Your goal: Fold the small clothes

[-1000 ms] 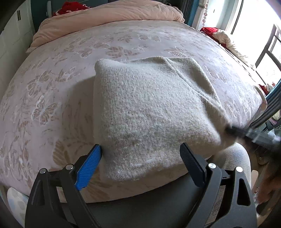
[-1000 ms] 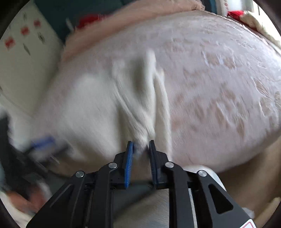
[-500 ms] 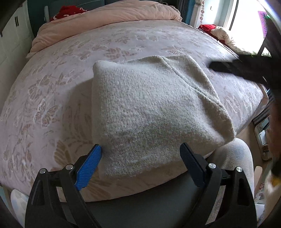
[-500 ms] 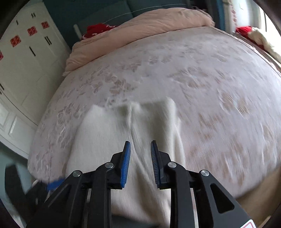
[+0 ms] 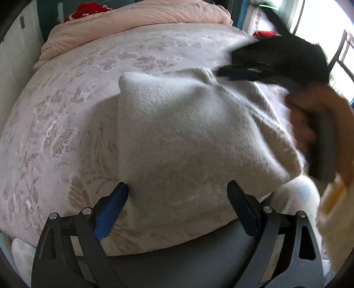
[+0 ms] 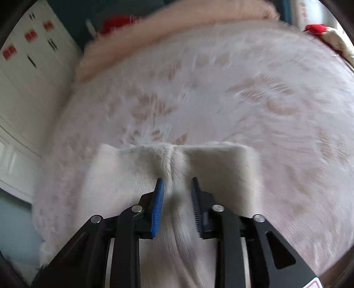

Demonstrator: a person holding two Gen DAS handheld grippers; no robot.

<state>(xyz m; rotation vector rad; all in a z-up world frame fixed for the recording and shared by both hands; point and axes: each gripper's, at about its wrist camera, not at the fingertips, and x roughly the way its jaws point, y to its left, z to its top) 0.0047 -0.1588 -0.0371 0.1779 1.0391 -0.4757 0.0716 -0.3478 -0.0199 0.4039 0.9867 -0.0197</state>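
Note:
A folded cream knit sweater [image 5: 194, 137] lies on the pink butterfly-print bedspread [image 5: 66, 115]. My left gripper [image 5: 177, 188] hovers at the sweater's near edge, open wide, its fingers either side of the cloth without pressing it. My right gripper [image 6: 177, 183] is over the far half of the sweater [image 6: 216, 164], its jaws opening. A raised seam of the knit runs up between them, and the pads are not pressing it. In the left wrist view the right gripper [image 5: 234, 74] is a blur at the sweater's far right corner, with the person's hand [image 5: 305, 124] behind it.
A rolled pink quilt [image 5: 132, 20] lies across the head of the bed, with a red item [image 5: 88, 8] behind it. White cabinets [image 6: 26, 77] stand to the left. Red and cream clothes [image 6: 320, 31] lie at the far right by a bright window. A knee in light trousers [image 5: 296, 199] is at the bed's near edge.
My right gripper let go of the sweater's fold, widened its jaws and swung from the near right side toward the garment's far end. The left gripper stayed put.

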